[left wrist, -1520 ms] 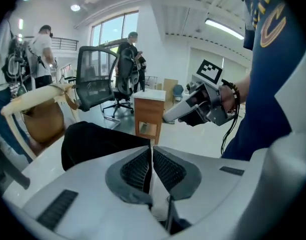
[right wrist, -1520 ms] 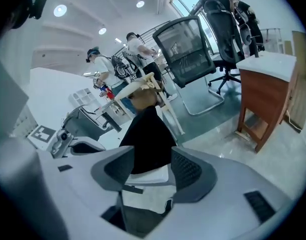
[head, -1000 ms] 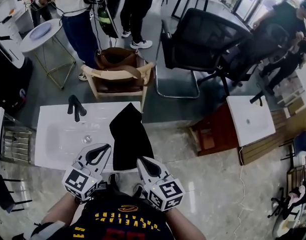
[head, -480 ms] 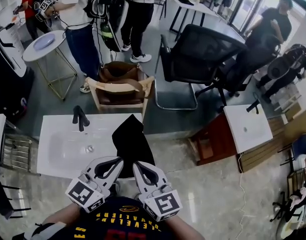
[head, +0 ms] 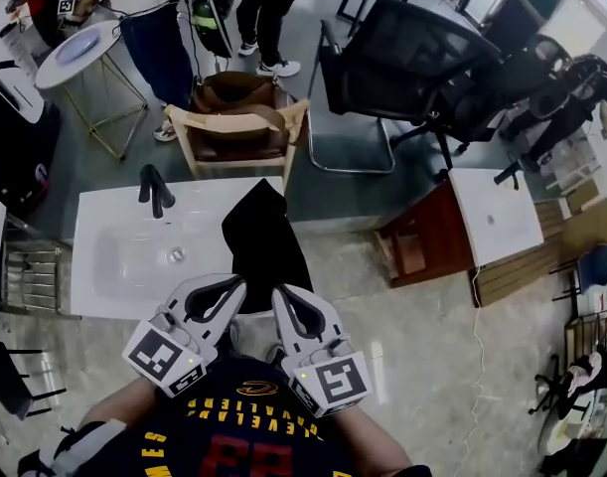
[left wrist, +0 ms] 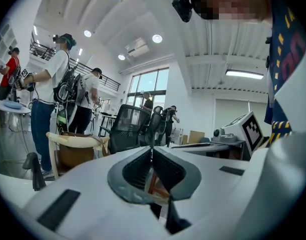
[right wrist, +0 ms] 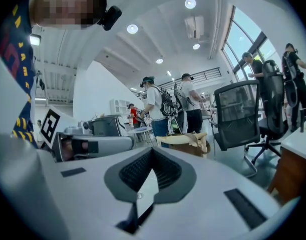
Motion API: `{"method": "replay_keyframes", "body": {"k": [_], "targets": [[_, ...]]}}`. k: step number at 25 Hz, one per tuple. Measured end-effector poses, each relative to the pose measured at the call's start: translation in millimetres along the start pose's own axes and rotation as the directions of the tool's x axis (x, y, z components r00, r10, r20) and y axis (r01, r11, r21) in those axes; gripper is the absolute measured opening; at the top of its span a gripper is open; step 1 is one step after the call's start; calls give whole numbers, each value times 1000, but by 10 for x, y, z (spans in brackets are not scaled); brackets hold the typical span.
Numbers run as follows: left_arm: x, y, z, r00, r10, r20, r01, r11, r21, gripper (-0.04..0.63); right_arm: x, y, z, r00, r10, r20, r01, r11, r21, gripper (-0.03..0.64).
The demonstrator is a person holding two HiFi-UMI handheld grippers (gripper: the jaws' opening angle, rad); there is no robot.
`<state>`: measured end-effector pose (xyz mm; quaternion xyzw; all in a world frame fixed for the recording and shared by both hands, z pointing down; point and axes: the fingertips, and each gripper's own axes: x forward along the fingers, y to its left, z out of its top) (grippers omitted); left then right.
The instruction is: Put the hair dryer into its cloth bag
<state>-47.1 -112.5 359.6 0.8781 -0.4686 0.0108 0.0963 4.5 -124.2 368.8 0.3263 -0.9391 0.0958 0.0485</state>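
The black cloth bag point(head: 263, 249) lies on the right end of the white basin counter point(head: 114, 266), with its near end hanging over the front edge. No hair dryer shows outside the bag. My left gripper point(head: 238, 284) and right gripper point(head: 280, 291) hover side by side close to my chest, just short of the bag's near end. Both are shut and hold nothing. In the left gripper view the left gripper's point(left wrist: 151, 148) jaws meet at the tips. In the right gripper view the right gripper's point(right wrist: 151, 150) jaws also meet.
A black faucet point(head: 152, 189) stands at the counter's back left, beside the drain point(head: 177, 254). Behind the counter are a wooden chair point(head: 238, 132) with a brown bag and black office chairs point(head: 402, 73). People stand at the back. A second white basin top point(head: 497, 227) lies to the right.
Both grippers have come up a little toward the camera and stay side by side. The bag lies as before.
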Motion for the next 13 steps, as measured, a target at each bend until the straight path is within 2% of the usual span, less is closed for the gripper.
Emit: {"method": "replay_keyframes", "body": {"k": [13], "targets": [[-20,-56,-64,1000,-13,-24,13,1000,3,12,-31,39,-73,1000,-6,-12,6,1000,24,8]]}}
